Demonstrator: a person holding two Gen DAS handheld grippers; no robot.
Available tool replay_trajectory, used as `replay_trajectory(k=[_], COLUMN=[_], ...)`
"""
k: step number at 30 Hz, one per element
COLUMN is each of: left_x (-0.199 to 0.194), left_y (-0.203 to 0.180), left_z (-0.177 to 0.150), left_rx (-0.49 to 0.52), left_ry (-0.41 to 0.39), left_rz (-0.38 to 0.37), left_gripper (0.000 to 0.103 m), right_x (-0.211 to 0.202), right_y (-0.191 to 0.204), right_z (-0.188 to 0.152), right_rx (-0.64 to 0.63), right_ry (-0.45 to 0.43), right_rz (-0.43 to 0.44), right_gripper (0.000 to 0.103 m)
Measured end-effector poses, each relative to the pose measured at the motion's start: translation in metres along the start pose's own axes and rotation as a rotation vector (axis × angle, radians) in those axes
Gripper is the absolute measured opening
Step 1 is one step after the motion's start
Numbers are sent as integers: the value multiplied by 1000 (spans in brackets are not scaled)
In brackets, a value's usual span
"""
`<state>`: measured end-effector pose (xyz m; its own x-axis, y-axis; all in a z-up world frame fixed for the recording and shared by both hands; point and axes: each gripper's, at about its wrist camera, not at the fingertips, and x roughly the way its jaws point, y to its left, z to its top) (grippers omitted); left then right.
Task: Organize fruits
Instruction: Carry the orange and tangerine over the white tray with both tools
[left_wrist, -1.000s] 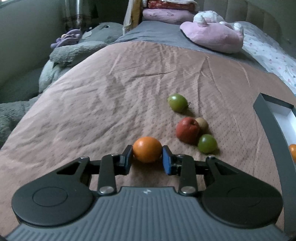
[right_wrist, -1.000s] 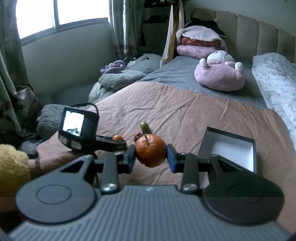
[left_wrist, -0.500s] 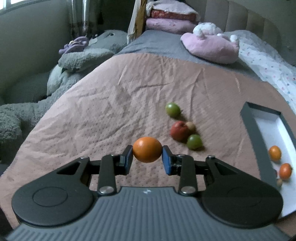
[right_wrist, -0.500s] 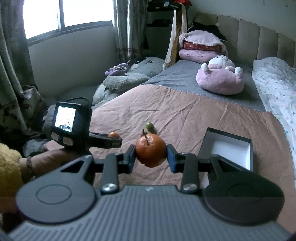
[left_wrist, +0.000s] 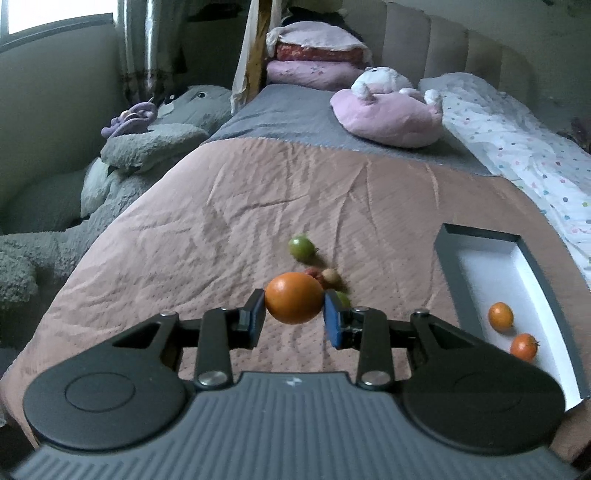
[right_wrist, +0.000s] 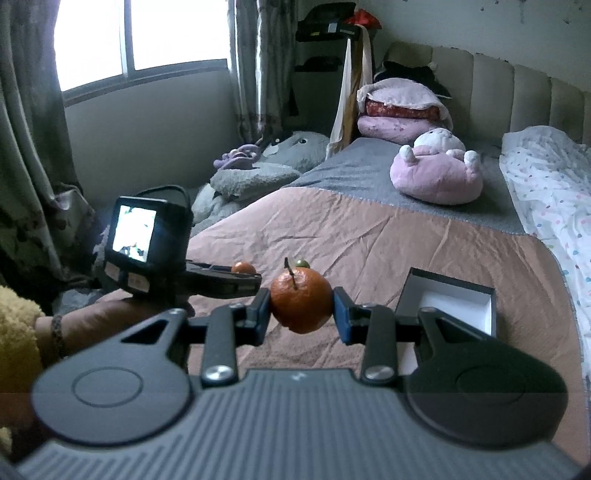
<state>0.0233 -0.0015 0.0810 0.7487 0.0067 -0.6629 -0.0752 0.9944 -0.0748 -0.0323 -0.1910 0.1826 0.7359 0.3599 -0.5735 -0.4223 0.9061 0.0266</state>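
My left gripper (left_wrist: 294, 312) is shut on a smooth orange (left_wrist: 294, 302) and holds it in the air above the pink bedspread (left_wrist: 229, 221). Behind it lie a green fruit (left_wrist: 300, 248), a small tan fruit (left_wrist: 330, 276) and partly hidden red and green fruits. A dark box with a white inside (left_wrist: 491, 266) at the right holds two small oranges (left_wrist: 500, 315). My right gripper (right_wrist: 301, 308) is shut on a stemmed orange (right_wrist: 301, 304), held high. The left gripper (right_wrist: 221, 282) with its orange (right_wrist: 243, 267) shows at its left, the box (right_wrist: 454, 299) at its right.
A pink plush (left_wrist: 388, 110) and stacked pillows (left_wrist: 314, 59) lie at the head of the bed. Grey plush toys (left_wrist: 147, 147) sit along the left side. A dotted white sheet (left_wrist: 524, 147) covers the right side. A window (right_wrist: 140, 40) and curtains are at the left.
My left gripper has risen and pulled back with its orange; the loose fruits look farther and more of the box shows. My right gripper holds its orange and has risen a little.
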Motion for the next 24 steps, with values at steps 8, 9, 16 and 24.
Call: replay_trajectory(k=[8, 9, 16, 24], left_x=[-8, -8, -10, -11], left_y=[-16, -18, -32, -50], left_z=[2, 2, 4, 6], left_rx=[24, 29, 42, 69], left_ry=[-1, 0, 4, 0], left_rz=[-22, -25, -50, -79], left_gripper=[39, 39, 39, 39], right_x=[-4, -4, -5, -11], right_y=[-5, -6, -12, -13], right_z=[-7, -8, -12, -20], right_rx=[23, 26, 46, 62], right_ry=[-8, -5, -8, -8], right_rz=[-2, -1, -12, -25], right_gripper=[39, 39, 39, 39])
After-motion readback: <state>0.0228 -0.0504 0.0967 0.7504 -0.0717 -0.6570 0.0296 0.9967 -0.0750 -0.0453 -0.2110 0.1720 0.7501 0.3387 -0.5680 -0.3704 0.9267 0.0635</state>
